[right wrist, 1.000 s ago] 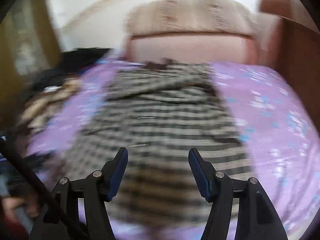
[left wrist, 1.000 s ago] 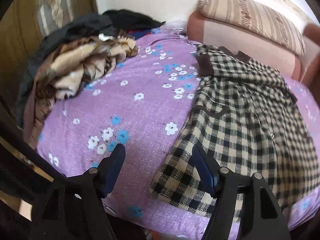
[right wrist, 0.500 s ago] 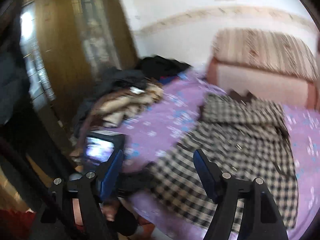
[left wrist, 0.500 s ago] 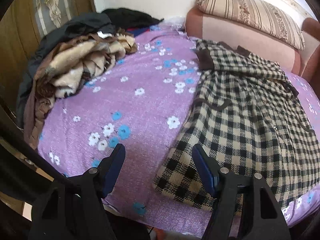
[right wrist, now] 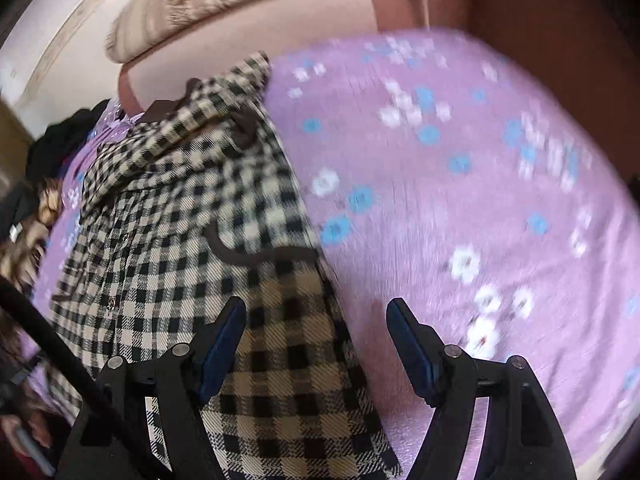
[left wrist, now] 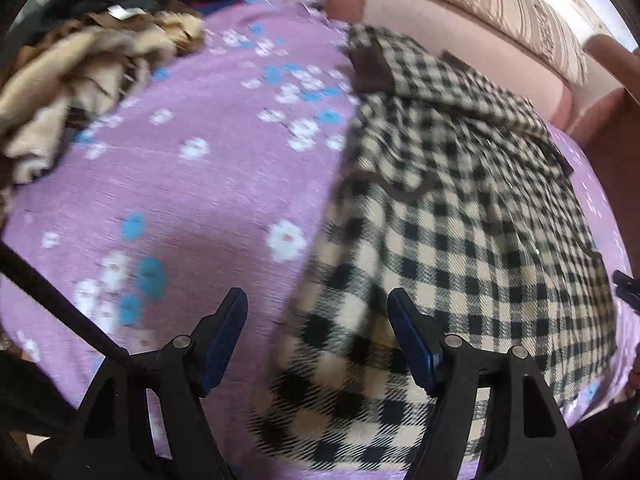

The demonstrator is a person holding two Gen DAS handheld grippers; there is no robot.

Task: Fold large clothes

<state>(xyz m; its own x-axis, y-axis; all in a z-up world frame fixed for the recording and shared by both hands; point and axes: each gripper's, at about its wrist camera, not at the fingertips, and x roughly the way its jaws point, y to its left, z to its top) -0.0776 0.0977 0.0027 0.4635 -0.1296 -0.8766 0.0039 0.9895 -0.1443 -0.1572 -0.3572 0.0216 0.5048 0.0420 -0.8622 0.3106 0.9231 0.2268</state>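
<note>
both grippers released – the left gripper (left wrist: 316,336) opening over the near left hem corner of the checked coat (left wrist: 460,216), the right gripper (right wrist: 316,336) over its right edge. spread flat on the purple bedspread (left wrist: 208,184), collar toward the far cushion (left wrist: 492,4), the coat looks thick, soft and weighty – best pinched at the hem corners.

Ahead of the left gripper (left wrist: 318,336) and off to its left, the purple flowered bedspread (left wrist: 208,184) lies flat and bare, leaving open passage up the bed. To its right the checked coat (left wrist: 460,216) covers the surface, its near corner just under the gap between the open jaws. Further ahead on the left a heap of brown and dark clothes (left wrist: 80,76) blocks the way, and the pink headboard cushion (left wrist: 432,20) closes off the far end.

The right gripper (right wrist: 316,336) has clear bedspread (right wrist: 460,184) ahead and to its right; the coat (right wrist: 192,216) fills the left side, its edge passing beneath the parted jaws.
</note>
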